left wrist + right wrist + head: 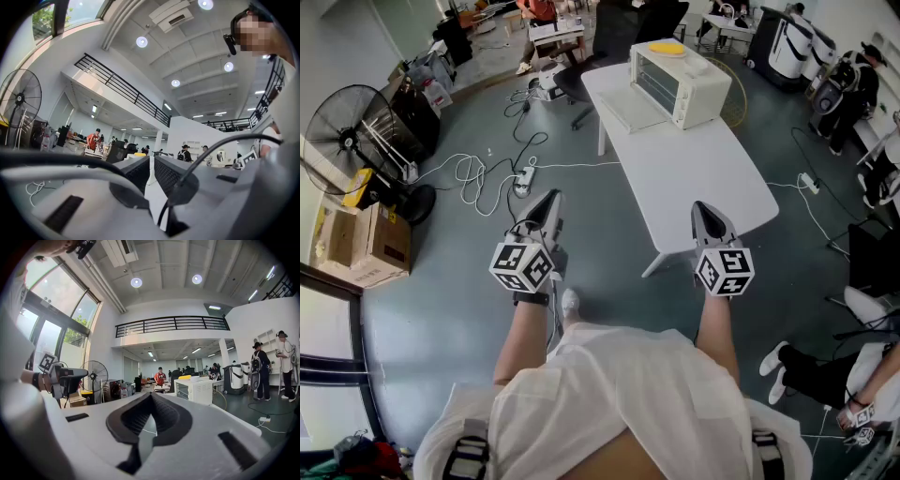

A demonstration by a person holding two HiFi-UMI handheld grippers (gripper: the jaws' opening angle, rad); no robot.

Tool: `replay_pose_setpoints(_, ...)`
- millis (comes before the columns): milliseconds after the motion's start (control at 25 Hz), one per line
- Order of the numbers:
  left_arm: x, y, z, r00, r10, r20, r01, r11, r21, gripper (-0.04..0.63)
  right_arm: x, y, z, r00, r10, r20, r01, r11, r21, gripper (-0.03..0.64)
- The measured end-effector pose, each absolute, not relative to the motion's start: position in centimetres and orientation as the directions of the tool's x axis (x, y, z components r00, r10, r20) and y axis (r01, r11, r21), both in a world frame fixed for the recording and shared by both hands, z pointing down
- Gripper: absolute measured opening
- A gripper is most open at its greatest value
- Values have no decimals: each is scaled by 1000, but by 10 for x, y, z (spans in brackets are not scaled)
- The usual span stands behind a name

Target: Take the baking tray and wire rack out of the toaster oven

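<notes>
Nearest, low in the frame, is the person's white shirt. Just beyond it the left gripper and right gripper hang over the grey floor, both closed and empty, the left showing a hair's gap. The baking tray and wire rack cannot be made out. Presumably they sit inside the cream toaster oven, upper centre, at the far end of the white surface. Best to reach the oven's front first, then open the jaws and enter level.
</notes>
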State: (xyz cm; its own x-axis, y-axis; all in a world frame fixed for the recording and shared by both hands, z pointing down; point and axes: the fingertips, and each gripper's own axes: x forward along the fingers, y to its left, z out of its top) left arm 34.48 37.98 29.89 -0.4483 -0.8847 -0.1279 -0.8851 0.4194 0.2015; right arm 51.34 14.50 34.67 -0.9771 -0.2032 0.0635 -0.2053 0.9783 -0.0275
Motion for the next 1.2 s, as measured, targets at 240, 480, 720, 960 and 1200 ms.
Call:
replay_pose_setpoints(240,346,378,300,-443,-888,-123,-886,414,208,25,515,144,345,-976,-210,63,-212,977,-24,0)
replay_pose_setpoints(480,345,380,299,-443,-888,-125,-886,413,211,25,515,143,346,-975,-215,63,-217,976,-29,0)
replay_pose_setpoints(720,338,386,305,-452,-885,-112,-879,421,222,25,511,143,351,-979,-195,52,-200,975,-101,0)
replay_pose_setpoints(960,325,389,316,-458,-884,-94,-873,428,233,25,497,145,369,-976,-191,103,-198,978,-62,2)
replay_pose_setpoints(1200,301,399,327,-466,-881,-77,-864,435,252,25,468,159,380,-979,-151,136,-158,987,-39,2)
